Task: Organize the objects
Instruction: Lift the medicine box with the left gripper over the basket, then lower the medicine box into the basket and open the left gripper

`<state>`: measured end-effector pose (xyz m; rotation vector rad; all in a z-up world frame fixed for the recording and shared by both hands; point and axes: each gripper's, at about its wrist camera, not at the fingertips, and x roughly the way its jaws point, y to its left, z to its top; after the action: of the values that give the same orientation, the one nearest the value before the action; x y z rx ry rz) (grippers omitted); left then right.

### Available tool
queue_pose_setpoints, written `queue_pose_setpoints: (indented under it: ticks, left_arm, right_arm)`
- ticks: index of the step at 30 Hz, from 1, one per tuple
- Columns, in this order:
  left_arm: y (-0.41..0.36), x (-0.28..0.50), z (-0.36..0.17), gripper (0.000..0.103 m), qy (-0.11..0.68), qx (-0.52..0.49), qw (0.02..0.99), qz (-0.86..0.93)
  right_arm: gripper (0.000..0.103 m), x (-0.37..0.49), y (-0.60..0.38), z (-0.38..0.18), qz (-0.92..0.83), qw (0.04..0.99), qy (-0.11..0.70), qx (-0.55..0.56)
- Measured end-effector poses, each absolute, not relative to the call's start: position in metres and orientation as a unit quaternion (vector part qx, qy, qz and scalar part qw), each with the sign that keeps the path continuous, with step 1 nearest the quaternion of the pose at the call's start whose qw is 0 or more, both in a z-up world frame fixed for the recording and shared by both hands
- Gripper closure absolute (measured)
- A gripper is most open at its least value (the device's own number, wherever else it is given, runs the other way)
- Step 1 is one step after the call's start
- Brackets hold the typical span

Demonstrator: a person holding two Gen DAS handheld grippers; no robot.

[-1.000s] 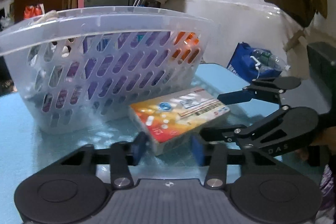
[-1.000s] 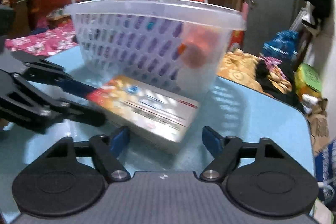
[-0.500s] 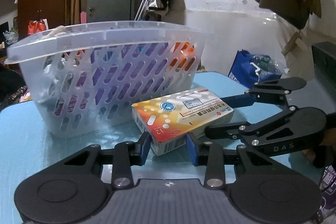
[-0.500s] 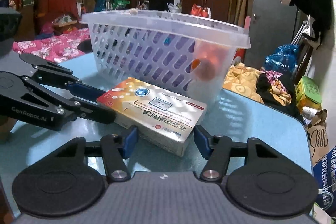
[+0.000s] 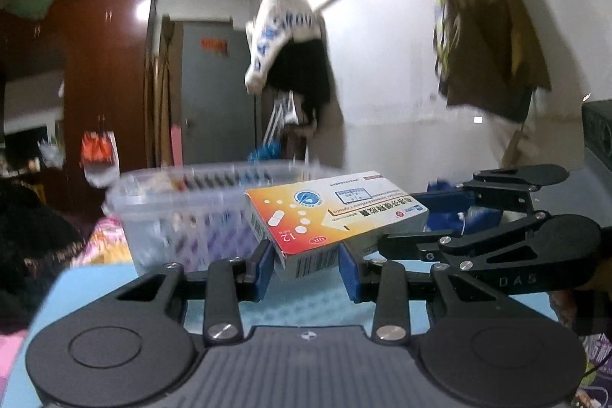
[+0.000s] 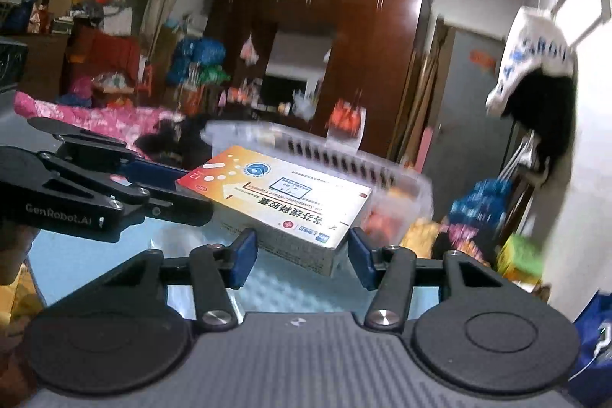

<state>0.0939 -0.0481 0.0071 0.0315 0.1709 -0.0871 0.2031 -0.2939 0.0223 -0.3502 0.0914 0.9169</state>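
- The medicine box (image 5: 332, 217) is now hanging clear of the blue desk (image 5: 306, 304); in the earlier left-wrist views it was lying flat on it, beside the basket (image 5: 183, 213).
- Right tongs (image 6: 302, 257): the jaws have just been closing, with the box between them. The left pad is touching the box's near edge; at the right pad a thin gap seems to be showing, so I am judging this side as bracing rather than clamping hard.
- Left tongs (image 5: 306, 272): half-open and gripping the box's short end, both blue pads pressing on it.
- Box position: centre of both frames, tilting, its far end rising toward the upper right in the left-wrist view. The basket rim is now sitting below and behind it, middle left.
- Judgement: the lift is under way, and carrying over the basket rim is looking like the next step.
- Background is blurring.
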Motion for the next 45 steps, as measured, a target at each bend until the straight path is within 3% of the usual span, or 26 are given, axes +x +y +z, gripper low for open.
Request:
queue_pose_setpoints:
  ticks: [7,14,30,35,38,45]
  left_arm:
    - [-0.039,0.101,0.047,0.062,0.059,0.021,0.997,-0.041]
    - [-0.011,0.157,0.090,0.062,0.079,0.014,0.996,-0.038]
    - [0.039,0.267,0.066,0.058,0.170,-0.047,0.984,0.008]
    - [0.053,0.237,0.066,0.023,0.117,-0.092,0.988,0.036]
    - [0.060,0.202,0.057,0.023,0.106,-0.122,0.987,-0.002]
    - [0.063,0.124,0.002,0.018,0.166,-0.124,0.978,-0.017]
  right_arm:
    - [0.048,0.217,-0.283,0.060,0.446,0.882,0.025,-0.147]
    - [0.048,0.274,-0.251,0.094,0.452,0.881,0.062,-0.127]
    - [0.048,0.356,-0.191,0.067,0.426,0.884,0.151,-0.121]
    - [0.007,0.343,-0.213,0.065,0.393,0.904,0.132,-0.104]
    - [0.000,0.335,-0.245,0.061,0.391,0.907,0.140,-0.066]
    - [0.000,0.253,-0.334,-0.001,0.392,0.906,0.157,-0.008]
